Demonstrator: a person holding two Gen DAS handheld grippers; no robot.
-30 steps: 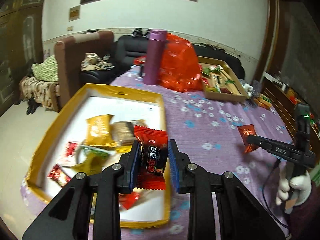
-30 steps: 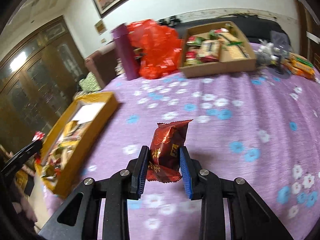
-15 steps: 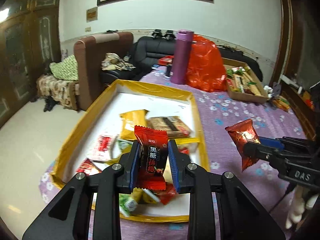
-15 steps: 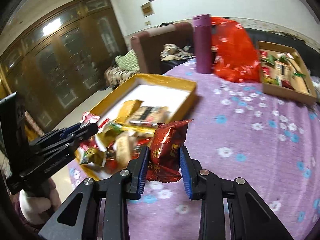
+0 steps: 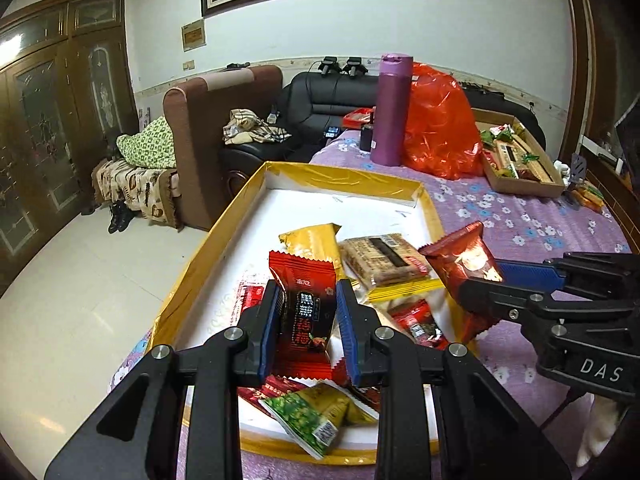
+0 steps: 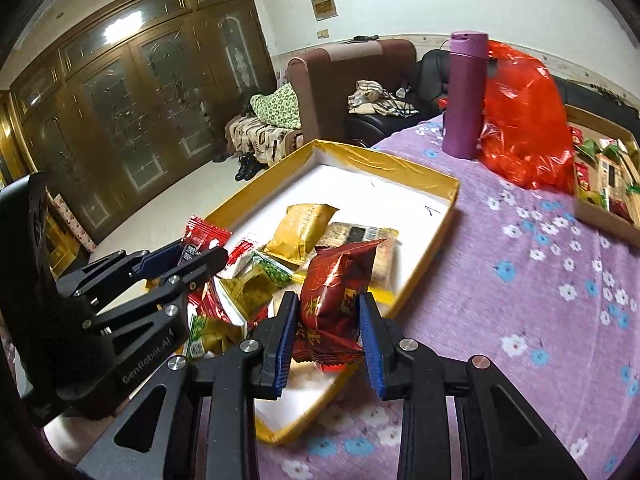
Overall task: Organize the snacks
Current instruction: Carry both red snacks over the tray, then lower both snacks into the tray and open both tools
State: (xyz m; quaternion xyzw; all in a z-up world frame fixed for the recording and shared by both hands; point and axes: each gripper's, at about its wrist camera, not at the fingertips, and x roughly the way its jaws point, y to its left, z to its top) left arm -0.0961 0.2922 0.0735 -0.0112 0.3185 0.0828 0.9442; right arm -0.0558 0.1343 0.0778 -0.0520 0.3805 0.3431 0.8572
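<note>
Purple flowered table (image 5: 520, 216) in a living room, sofas behind. Left tool (image 5: 308, 312) clamped on a red snack packet (image 5: 306, 300), right tool (image 6: 328, 320) gripping a dark red foil packet (image 6: 336, 292). Both poised over the gold-rimmed box (image 5: 248, 192), right above the snack pile (image 6: 304, 232) already inside. Probably held there for dropping in with the rest. Not yet let go.
</note>
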